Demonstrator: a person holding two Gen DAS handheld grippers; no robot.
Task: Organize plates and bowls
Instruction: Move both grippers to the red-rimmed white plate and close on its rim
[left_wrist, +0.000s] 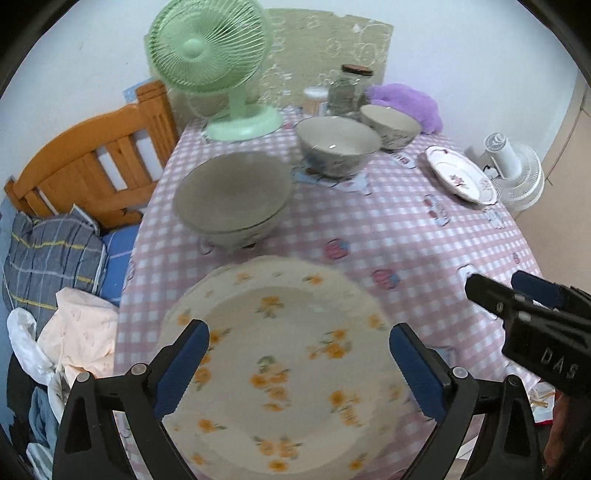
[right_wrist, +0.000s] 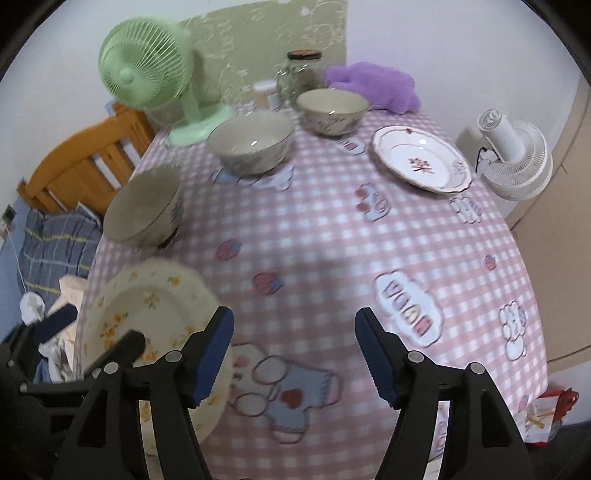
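A cream plate with yellow flowers (left_wrist: 280, 354) lies at the near left of the table; my left gripper (left_wrist: 299, 354) hangs open just above it, one finger on each side. The plate also shows in the right wrist view (right_wrist: 147, 314). My right gripper (right_wrist: 295, 354) is open and empty over the bare cloth near the front edge; it shows at the right in the left wrist view (left_wrist: 517, 295). A grey bowl (left_wrist: 232, 195) sits behind the plate. Two more bowls (left_wrist: 338, 146) (left_wrist: 391, 123) stand at the back. A white plate with a red flower (right_wrist: 421, 158) lies at the right.
The table wears a pink checked cloth (right_wrist: 332, 240). A green fan (left_wrist: 210, 62), a glass jar (left_wrist: 349, 90) and a purple plush (left_wrist: 410, 103) stand at the back. A white fan (right_wrist: 517, 158) is off the right edge. A wooden bed (left_wrist: 92, 158) with clothes is at the left.
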